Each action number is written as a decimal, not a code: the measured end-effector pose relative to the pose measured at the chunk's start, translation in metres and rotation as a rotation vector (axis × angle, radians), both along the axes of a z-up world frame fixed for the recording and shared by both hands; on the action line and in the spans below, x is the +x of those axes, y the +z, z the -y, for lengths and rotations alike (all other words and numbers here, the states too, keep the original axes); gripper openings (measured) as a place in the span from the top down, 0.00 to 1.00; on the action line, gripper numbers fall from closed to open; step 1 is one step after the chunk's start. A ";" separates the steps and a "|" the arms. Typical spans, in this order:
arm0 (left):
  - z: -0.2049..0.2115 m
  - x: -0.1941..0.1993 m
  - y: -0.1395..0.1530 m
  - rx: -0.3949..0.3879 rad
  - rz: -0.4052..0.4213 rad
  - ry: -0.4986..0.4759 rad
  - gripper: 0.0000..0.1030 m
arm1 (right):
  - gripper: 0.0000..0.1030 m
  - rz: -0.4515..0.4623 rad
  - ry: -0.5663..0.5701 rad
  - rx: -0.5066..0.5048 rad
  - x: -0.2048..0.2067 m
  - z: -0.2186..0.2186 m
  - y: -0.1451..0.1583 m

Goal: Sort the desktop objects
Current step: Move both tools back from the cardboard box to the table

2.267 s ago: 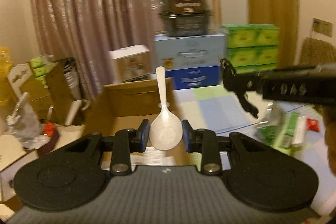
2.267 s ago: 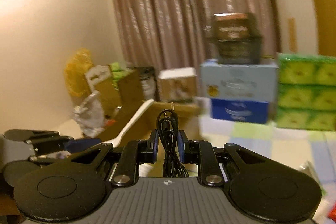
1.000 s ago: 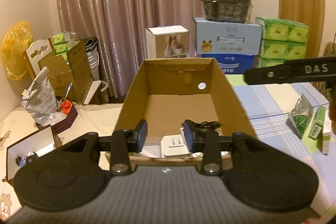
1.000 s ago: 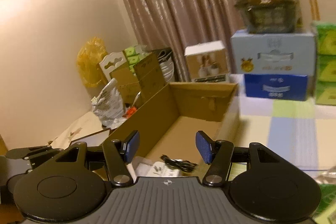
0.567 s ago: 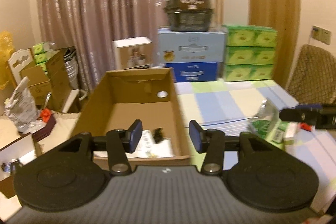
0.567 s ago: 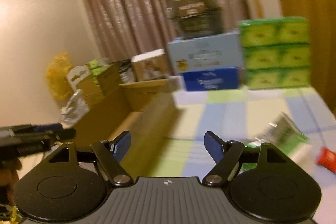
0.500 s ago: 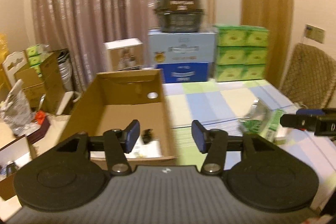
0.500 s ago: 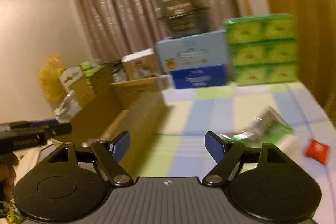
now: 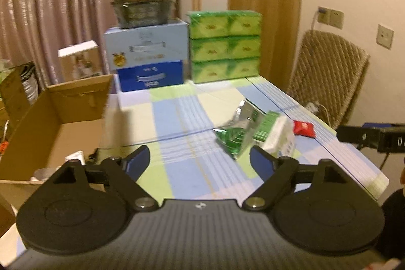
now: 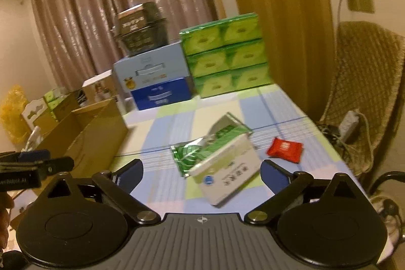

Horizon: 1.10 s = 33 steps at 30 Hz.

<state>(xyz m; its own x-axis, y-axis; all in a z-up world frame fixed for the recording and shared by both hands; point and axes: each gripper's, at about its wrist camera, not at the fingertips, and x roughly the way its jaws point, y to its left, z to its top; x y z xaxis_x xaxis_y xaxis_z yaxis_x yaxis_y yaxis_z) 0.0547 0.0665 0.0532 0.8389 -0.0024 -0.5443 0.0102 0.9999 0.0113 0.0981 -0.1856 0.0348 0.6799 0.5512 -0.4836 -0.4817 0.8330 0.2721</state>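
jaws of both our grippers stand wide apart and they have just been opening; nothing is between them. our left gripper (image 9: 200, 160) hangs above the near part of the table (image 9: 177, 118), which has a cloth with checks of blue, green and cream. our right gripper (image 10: 202, 172) hangs above the same cloth, more to the right side.

we see three loose things together on the right half of the table. a green foil pouch (image 10: 200, 146) lies flat, and a white and green box (image 10: 227, 175) lies tilted across its near end, touching it. a small red packet (image 10: 285, 149) lies just beside them, nearer to the right edge and apart from the box. in the right wrist view the box is in front of our open right jaws, between the lines of the two fingers.

an open cardboard box (image 9: 50, 128) stands at the left edge of the table. inside it, at the near wall, some small things show, but they are too blurred to name.

at the far edge green tissue packs (image 9: 224, 46) are stacked beside a pale blue carton (image 9: 146, 47) that carries a dark container (image 9: 143, 3) on top. a woven chair (image 9: 326, 75) stands behind the right edge.
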 end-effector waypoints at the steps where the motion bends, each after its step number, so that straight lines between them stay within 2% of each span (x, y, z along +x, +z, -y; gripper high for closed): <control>1: 0.004 0.003 -0.003 0.001 -0.007 -0.010 0.16 | 0.05 -0.006 -0.008 0.001 0.002 0.003 -0.001; 8: 0.019 0.015 -0.020 0.040 -0.047 -0.051 0.11 | 0.04 -0.057 -0.052 0.009 0.015 0.015 -0.012; 16: 0.025 0.028 -0.034 0.026 -0.083 -0.068 0.09 | 0.03 -0.083 -0.068 0.006 0.024 0.019 -0.021; 22: 0.037 0.037 -0.043 0.017 -0.104 -0.131 0.09 | 0.02 -0.088 -0.069 -0.036 0.034 0.019 -0.024; 33: 0.060 0.053 -0.057 0.054 -0.137 -0.198 0.09 | 0.02 -0.101 -0.034 -0.136 0.056 0.018 -0.020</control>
<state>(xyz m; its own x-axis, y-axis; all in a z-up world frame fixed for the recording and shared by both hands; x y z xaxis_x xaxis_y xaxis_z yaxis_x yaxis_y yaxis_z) 0.1079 0.0063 -0.0034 0.7431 -0.1276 -0.6569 0.2115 0.9761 0.0496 0.1539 -0.2036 0.0149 0.6414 0.4533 -0.6189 -0.4288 0.8808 0.2007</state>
